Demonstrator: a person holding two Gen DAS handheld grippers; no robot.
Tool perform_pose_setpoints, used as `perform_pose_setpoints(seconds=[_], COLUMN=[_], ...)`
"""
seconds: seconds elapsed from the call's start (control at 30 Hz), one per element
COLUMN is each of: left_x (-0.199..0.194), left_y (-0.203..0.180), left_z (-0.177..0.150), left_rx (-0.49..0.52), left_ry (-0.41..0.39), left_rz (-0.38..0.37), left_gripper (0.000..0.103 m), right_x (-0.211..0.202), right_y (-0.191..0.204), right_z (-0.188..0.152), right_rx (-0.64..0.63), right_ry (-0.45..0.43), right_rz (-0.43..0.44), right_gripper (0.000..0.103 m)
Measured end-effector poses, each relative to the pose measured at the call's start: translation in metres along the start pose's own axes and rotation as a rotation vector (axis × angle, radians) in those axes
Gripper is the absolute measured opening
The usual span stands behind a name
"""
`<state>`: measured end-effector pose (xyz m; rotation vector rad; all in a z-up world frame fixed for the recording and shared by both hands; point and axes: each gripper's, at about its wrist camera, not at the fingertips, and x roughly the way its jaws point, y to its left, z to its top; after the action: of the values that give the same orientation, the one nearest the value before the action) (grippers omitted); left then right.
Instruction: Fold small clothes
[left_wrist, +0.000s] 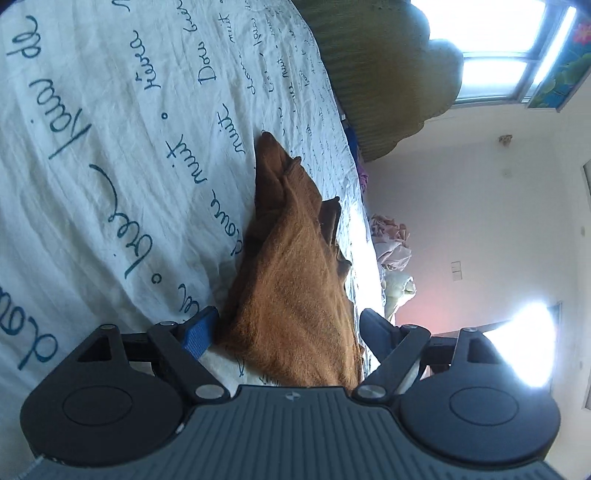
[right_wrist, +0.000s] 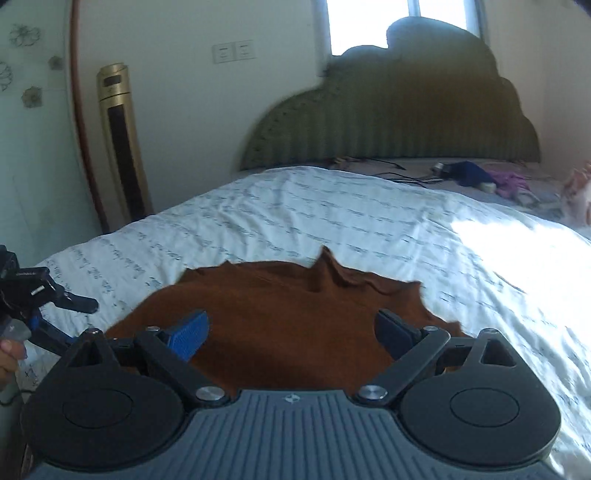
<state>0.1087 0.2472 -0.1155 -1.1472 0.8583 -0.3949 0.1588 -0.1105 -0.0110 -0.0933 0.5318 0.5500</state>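
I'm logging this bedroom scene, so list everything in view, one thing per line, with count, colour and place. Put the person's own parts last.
brown garment: one, rust brown, lying rumpled on the bedsheet near the front edge
bedsheet: one, white with dark blue handwriting print, covering the bed
headboard: one, olive green, scalloped, at the far end of the bed
tower fan: one, gold, standing against the wall left of the bed
wall switches: two, white, on the wall above the fan
window: one, bright, behind the headboard
clutter by the headboard: several items, dark blue and purple, with cables; details unclear
left gripper: one, black with blue pads, open around the garment's edge
right gripper: one, black with blue pads, open above the garment
hand: one, at the left edge, holding the left gripper
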Motion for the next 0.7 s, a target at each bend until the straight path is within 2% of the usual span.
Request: perform_pose_setpoints(seconds=[0.1,0.2,0.23,0.3,0.4,0.53,0.57,0.6,0.63,0.7], left_x=[0.006,0.004,0.005,0.006,0.006,0.008,0.009,0.009,0.009,0.010], left_y=[0.000,0.001,0.001,0.005,0.009,0.009,0.009,0.010,0.010,0.011], left_z=[0.001,0.001,0.002,0.001,0.002,0.002,0.003,0.003,0.004,0.006], left_rx=[-0.016,-0.021,-0.014,-0.014,-0.012,-0.016,-0.017,-0.018,-0.022,-0.027], left_ry=[-0.009,-0.012,-0.008,-0.003,0.000,0.002,0.004,0.007,0.011,0.018], left_rz=[-0.023,-0.047,-0.045,-0.041,-0.055,-0.069,-0.068,-0.070,-0.073,-0.082], left_gripper=[0.084,0.084,0.082,0.077,0.075,0.074,0.073,0.073,0.073,0.065], right_x=[0.065,0.121,0.139,0.161,0.182,0.205,0.209,0.212,0.212,0.210], right_y=[0.041,0.072,0.079,0.089,0.097,0.110,0.111,0.113,0.113,0.111], right_z=[0.026,0.040,0.042,0.043,0.039,0.032,0.030,0.027,0.026,0.026], right_rx=[-0.042,-0.071,-0.073,-0.092,-0.107,-0.193,-0.212,-0.224,-0.221,-0.211], right_ry=[0.096,0.173,0.222,0.254,0.317,0.392,0.408,0.420,0.415,0.410], right_rz=[0.066,0.055,0.067,0.045,0.019,-0.052,-0.058,-0.064,-0.069,-0.058], right_gripper=[0.097,0.097,0.097,0.097,0.097,0.096,0.088,0.070,0.067,0.049])
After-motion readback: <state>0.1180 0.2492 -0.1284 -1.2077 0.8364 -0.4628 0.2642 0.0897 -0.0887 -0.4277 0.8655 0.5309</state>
